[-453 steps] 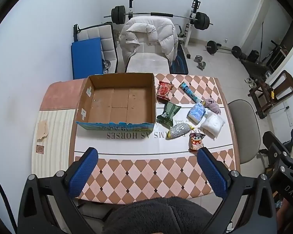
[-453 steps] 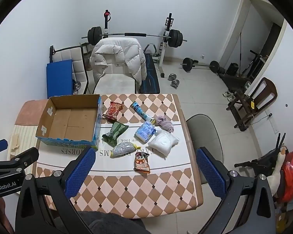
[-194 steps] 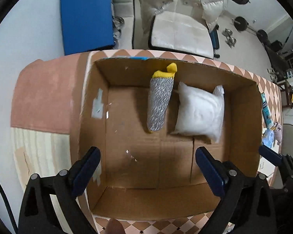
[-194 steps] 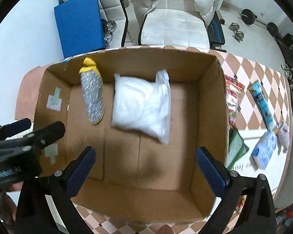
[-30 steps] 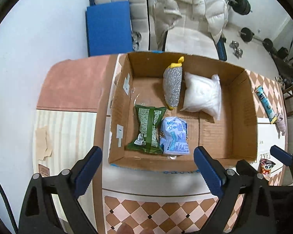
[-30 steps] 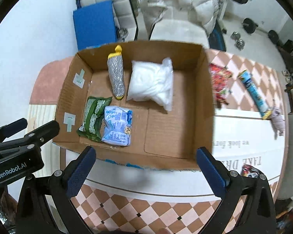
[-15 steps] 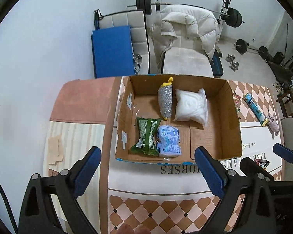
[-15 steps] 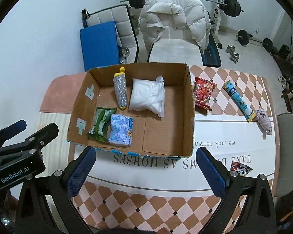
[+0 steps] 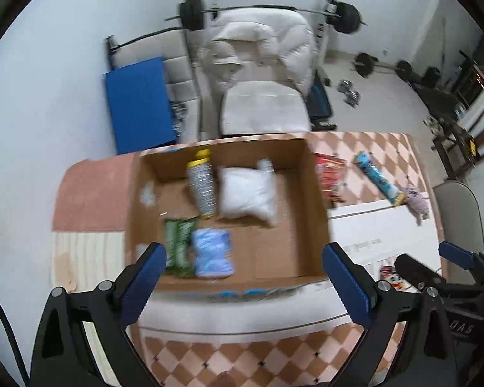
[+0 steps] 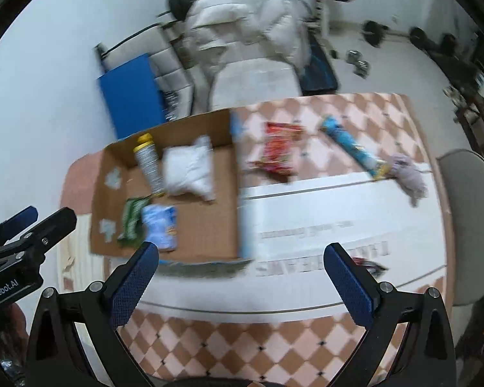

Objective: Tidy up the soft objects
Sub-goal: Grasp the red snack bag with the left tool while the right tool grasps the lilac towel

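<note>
Both handheld grippers hung high above the checkered table (image 10: 242,338), jaws spread wide and empty. The open brown cardboard box (image 9: 313,187) sat at the table's left and held four soft items: a silver mesh pouch with a yellow end (image 9: 202,187), a white plastic bag of filling (image 9: 247,193), a green foil packet (image 9: 177,242) and a pale blue packet (image 9: 213,251).

Four items lay outside the box, all on its right side. A red snack bag (image 10: 279,151) was just beside the box wall; a long blue tube-shaped packet (image 10: 351,146) lay farther right, its long axis running diagonally from the far left to the near right, its yellow end touching or just beside a small pinkish-grey cloth bundle (image 10: 406,174). A small red-and-white snack packet (image 10: 368,262) lay nearest, close to the right gripper's (image 10: 242,274) right finger.

Every loose item lay forward and to the right of the left gripper (image 9: 243,274), with the box directly ahead of it; the right gripper was judged the nearer of the two, and the near snack packet its shortest reach. Both views were motion-blurred, so fine print could not be read.
</note>
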`<act>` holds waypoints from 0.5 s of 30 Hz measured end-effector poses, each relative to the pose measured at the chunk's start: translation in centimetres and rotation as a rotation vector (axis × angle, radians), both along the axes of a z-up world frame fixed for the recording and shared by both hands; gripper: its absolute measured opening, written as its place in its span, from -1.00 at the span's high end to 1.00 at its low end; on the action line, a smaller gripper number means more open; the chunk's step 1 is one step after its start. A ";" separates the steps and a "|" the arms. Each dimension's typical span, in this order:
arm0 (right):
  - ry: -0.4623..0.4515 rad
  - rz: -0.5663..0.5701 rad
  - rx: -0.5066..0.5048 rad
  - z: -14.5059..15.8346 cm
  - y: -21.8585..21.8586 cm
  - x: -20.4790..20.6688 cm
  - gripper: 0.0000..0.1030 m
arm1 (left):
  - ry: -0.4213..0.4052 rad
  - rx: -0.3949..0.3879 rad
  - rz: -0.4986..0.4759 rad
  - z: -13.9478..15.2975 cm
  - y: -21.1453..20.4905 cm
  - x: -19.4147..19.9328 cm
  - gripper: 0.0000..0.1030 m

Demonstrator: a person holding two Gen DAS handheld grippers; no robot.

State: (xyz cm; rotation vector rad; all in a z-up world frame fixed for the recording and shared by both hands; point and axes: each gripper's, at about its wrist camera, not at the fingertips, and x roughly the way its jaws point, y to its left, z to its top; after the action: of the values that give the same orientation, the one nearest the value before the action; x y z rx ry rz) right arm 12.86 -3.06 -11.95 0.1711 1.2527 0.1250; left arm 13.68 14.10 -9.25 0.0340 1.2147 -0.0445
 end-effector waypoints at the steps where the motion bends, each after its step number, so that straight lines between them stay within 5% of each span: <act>1: 0.006 -0.034 -0.004 -0.2 -2.1 0.6 -1.00 | 0.014 -0.005 -0.030 -0.5 -1.7 1.0 -0.93; 8: 0.103 -0.227 -0.047 -3.9 -14.7 5.3 -1.00 | 0.169 0.050 -0.206 -6.1 -13.0 9.4 -0.93; 15: 0.207 -0.306 -0.112 -10.2 -23.6 11.3 -1.00 | 0.359 0.171 -0.313 -15.5 -21.2 16.1 -0.93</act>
State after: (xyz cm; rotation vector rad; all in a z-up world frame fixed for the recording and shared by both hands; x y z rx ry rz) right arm 24.20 -26.69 -22.17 0.2822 1.4200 -0.2322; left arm 29.82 -7.15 -24.74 0.3794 1.5609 -0.2276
